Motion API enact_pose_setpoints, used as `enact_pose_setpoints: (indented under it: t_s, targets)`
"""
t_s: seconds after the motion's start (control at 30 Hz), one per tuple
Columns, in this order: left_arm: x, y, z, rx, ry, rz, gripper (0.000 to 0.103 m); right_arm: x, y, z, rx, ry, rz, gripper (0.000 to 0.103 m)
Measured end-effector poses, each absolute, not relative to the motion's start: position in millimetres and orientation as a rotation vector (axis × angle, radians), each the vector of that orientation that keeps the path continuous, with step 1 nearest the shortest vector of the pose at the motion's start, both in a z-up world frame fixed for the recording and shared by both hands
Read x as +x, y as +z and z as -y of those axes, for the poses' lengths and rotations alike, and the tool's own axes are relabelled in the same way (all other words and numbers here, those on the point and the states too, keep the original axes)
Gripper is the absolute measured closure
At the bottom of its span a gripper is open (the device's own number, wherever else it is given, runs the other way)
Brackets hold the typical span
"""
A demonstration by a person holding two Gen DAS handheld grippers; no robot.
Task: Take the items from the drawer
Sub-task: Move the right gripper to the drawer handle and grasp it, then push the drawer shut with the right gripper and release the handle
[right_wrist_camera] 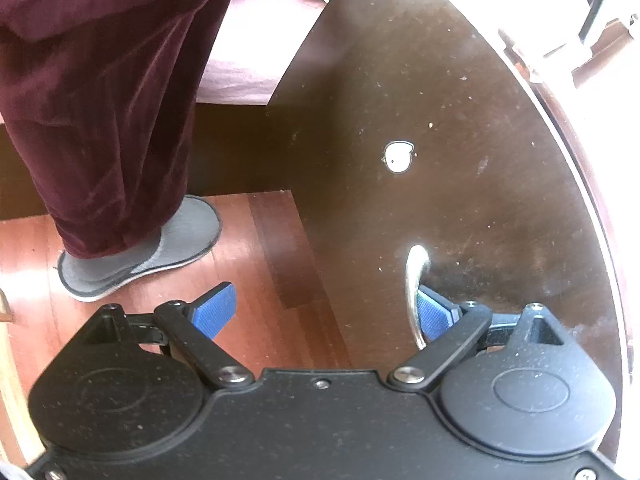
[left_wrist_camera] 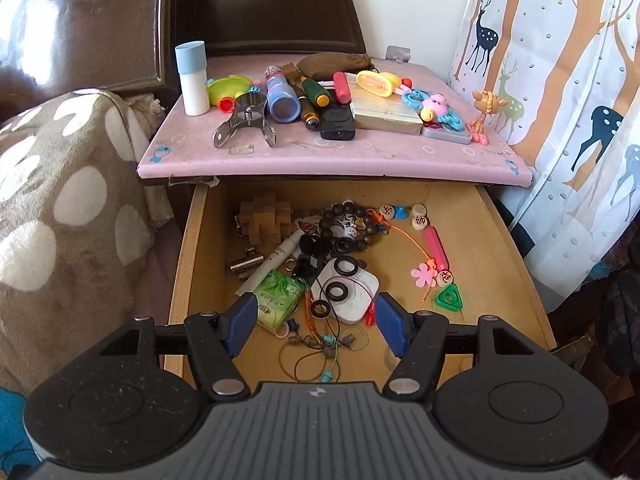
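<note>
The wooden drawer stands pulled open under the pink-topped nightstand. It holds clutter: a wooden puzzle block, dark beads, a white pen, a green tissue pack, a white square device with black rings, a pink marker, a green triangle. My left gripper is open and empty above the drawer's front part. My right gripper is open, its right pad hooked behind the silver drawer handle on the dark drawer front.
The nightstand top holds a white-blue bottle, a metal clamp, a black remote, a box and toys. A dotted blanket lies left, a deer curtain right. A person's leg and grey slipper stand on the wood floor.
</note>
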State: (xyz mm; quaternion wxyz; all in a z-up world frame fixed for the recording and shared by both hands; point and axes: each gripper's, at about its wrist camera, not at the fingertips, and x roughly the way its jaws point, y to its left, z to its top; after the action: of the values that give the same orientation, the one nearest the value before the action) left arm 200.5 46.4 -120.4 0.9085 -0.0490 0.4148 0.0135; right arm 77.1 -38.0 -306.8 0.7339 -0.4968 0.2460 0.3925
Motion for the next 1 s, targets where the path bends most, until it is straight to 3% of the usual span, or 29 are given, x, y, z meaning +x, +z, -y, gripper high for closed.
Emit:
enact_pose_setpoints:
  t_s: [0.17, 0.37, 0.5, 0.57, 0.63, 0.67, 0.8, 1.0]
  targets:
    - [185, -136, -63, -0.142, 0.010, -0.872, 0.039, 73, -310, 34, -1.141, 0.809, -0.521, 0.009]
    - [184, -147, -93, -0.178, 0.046, -0.859, 0.039, 67, -314, 28, -1.209, 0.736, -0.481, 0.023]
    - [185, -147, -101, -0.223, 0.037, -0.844, 0.039, 68, -312, 27, -1.224, 0.687, -0.448, 0.046]
    - [186, -145, -100, -0.229, 0.018, -0.835, 0.039, 69, -307, 29, -1.227, 0.662, -0.426, 0.067]
    - [186, -144, -97, -0.224, -0.005, -0.827, 0.039, 71, -302, 33, -1.240, 0.635, -0.398, 0.096]
    - [186, -144, -96, -0.221, -0.009, -0.824, 0.039, 70, -300, 34, -1.259, 0.624, -0.372, 0.099]
    - [185, -142, -96, -0.222, -0.015, -0.810, 0.039, 65, -299, 41, -1.333, 0.574, -0.266, 0.103]
    - [179, -132, -104, -0.277, -0.078, -0.745, 0.039, 80, -282, 45, -1.333, 0.564, -0.280, 0.103]
